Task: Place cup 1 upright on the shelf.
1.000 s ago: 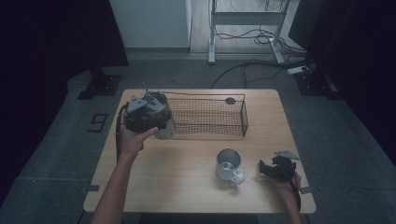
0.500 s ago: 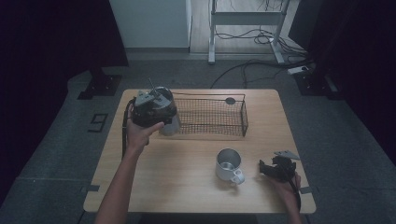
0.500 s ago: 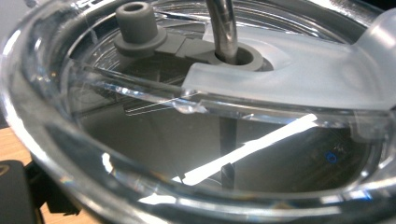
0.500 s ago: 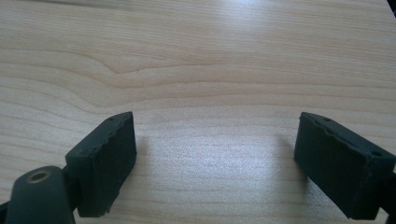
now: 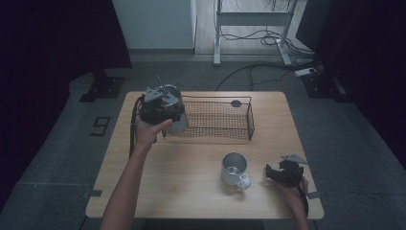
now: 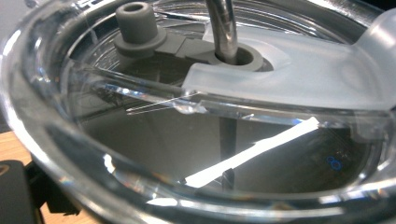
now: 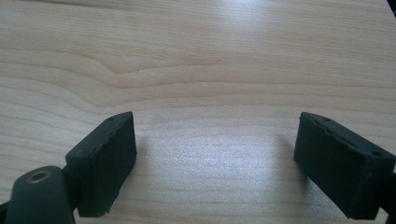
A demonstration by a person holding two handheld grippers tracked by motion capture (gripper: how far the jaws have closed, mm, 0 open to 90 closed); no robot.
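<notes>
The left gripper point(image 5: 165, 112) holds a clear lidded cup point(image 5: 176, 122) at the wire basket's point(image 5: 218, 120) nine o'clock end. The right gripper point(image 5: 277, 173), jaws apart and empty, rests at the metal mug's point(image 5: 234, 168) three o'clock.

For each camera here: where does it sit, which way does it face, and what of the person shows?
High view: above the near side, looking down on the table; both forearms, left gripper, right gripper.
Left gripper view: on the left gripper, close against a clear lidded tumbler with a metal straw.
Right gripper view: facing bare tabletop between open jaws.
Shared: the wooden table.
</notes>
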